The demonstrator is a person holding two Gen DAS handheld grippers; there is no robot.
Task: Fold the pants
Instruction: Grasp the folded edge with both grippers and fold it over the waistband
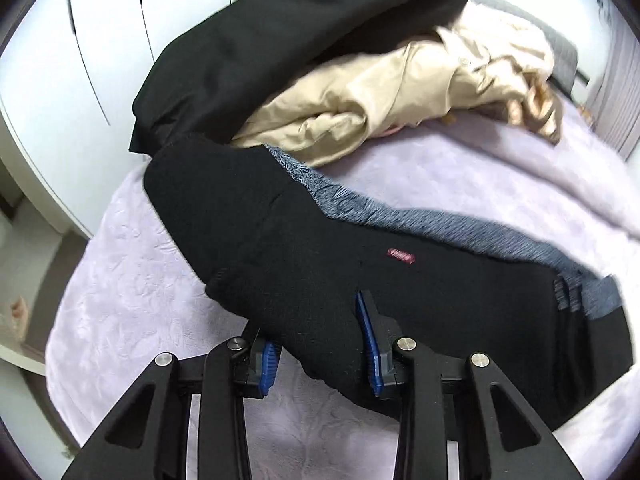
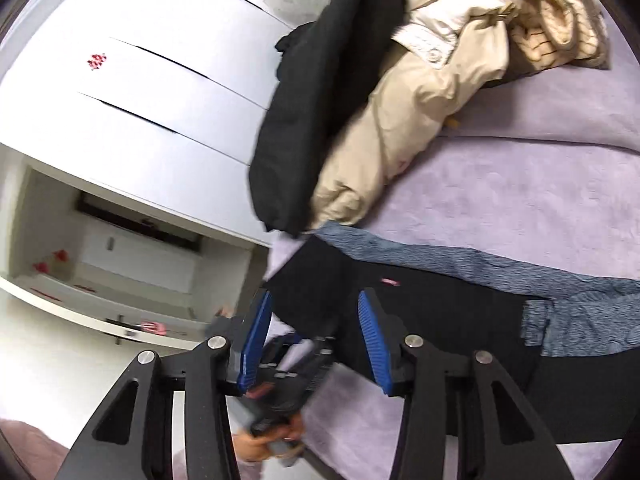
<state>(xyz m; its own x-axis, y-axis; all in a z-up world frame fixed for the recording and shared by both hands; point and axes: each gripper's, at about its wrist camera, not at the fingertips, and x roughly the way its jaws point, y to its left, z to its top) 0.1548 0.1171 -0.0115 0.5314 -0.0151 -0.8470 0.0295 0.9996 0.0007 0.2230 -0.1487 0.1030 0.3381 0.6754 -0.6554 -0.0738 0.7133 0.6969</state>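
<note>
Nearest us, our left gripper [image 1: 320, 344] is clamped on a bunched fold of the black pants [image 1: 320, 248], its 2 blue pads [image 1: 370, 344] pressing the cloth from either side, while our right gripper [image 2: 314, 340] stands with its jaws apart above the same pants [image 2: 440, 312], and through the blur it seems no cloth sits between them. The pants lie across the lilac bedspread [image 1: 140, 280] with their grey lining [image 1: 420, 224] turned out along the far edge. Beyond them are a beige garment [image 1: 360, 100] and another black one [image 1: 260, 52], backed by white cabinet doors [image 2: 140, 80].
</note>
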